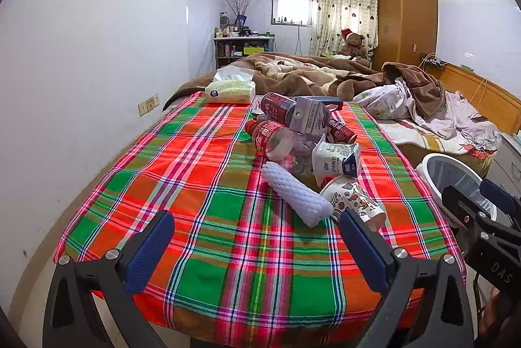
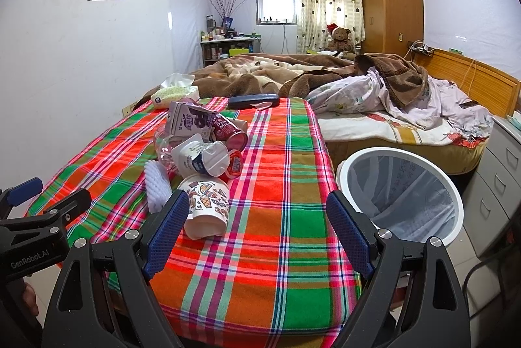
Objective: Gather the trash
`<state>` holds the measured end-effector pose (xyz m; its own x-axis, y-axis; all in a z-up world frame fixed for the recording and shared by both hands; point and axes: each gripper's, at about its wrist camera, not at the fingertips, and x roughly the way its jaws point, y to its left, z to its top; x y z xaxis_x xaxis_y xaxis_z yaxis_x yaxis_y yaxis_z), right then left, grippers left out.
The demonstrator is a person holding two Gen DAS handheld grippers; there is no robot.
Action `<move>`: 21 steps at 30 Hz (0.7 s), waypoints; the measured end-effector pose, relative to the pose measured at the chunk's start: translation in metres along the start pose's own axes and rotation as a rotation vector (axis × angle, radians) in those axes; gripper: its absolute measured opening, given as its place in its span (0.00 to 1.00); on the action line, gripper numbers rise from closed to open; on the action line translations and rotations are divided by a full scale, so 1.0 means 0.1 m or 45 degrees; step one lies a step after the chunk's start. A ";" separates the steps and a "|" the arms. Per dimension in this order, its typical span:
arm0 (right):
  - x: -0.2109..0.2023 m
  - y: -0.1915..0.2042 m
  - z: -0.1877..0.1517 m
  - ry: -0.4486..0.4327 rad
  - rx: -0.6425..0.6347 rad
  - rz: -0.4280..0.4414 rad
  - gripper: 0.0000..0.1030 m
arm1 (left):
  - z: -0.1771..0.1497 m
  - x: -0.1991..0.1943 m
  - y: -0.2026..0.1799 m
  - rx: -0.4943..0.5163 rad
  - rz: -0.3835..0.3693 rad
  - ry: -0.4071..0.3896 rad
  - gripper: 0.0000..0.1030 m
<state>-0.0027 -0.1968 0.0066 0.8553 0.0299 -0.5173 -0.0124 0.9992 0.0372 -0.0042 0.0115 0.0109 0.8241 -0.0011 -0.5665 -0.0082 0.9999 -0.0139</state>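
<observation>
A heap of trash lies on the plaid cloth [image 1: 202, 185] [image 2: 280, 185]: a patterned paper cup [image 1: 355, 201] [image 2: 205, 208] on its side, a white foam net sleeve [image 1: 296, 195] [image 2: 156, 185], a white milk carton [image 1: 335, 162] [image 2: 202, 159], a clear red-label bottle [image 1: 270, 136], a red can [image 1: 276, 107] [image 2: 228, 130] and a purple carton [image 1: 309, 115] [image 2: 189, 120]. My left gripper [image 1: 257, 237] is open over the cloth, just short of the sleeve and cup. My right gripper [image 2: 257, 217] is open, its left finger beside the cup. A white bin [image 2: 403, 188] [image 1: 456, 178] with a liner stands right of the table.
A tissue pack [image 1: 231, 87] [image 2: 176, 90] and a dark case [image 2: 254, 100] lie at the cloth's far end. Behind is a bed with brown blankets [image 1: 309, 71] [image 2: 276, 71]. White drawers [image 2: 498, 172] stand right of the bin, and a white wall runs along the left.
</observation>
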 end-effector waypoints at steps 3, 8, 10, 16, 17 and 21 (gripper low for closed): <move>0.00 0.00 0.00 0.001 0.000 0.000 0.85 | 0.00 0.00 -0.01 0.001 0.001 0.001 0.99; 0.01 0.00 0.00 0.003 -0.002 -0.002 0.85 | 0.00 0.03 0.03 -0.005 0.001 0.005 0.99; 0.02 0.00 0.01 0.007 -0.002 -0.006 0.85 | 0.01 0.05 0.04 -0.010 0.004 0.009 0.99; 0.12 0.00 -0.02 0.017 0.002 0.016 0.85 | 0.03 0.19 0.08 -0.023 -0.025 0.044 0.99; 0.15 0.01 -0.03 0.019 0.000 0.025 0.85 | 0.04 0.23 0.09 -0.033 -0.037 0.051 0.99; 0.31 0.08 -0.09 0.044 -0.027 0.074 0.85 | 0.07 0.42 0.15 -0.059 -0.092 0.101 0.99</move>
<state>0.0192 -0.1880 -0.0174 0.8343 0.0881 -0.5443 -0.0727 0.9961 0.0498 0.0341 0.0262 -0.0075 0.7759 -0.0762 -0.6262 0.0218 0.9953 -0.0941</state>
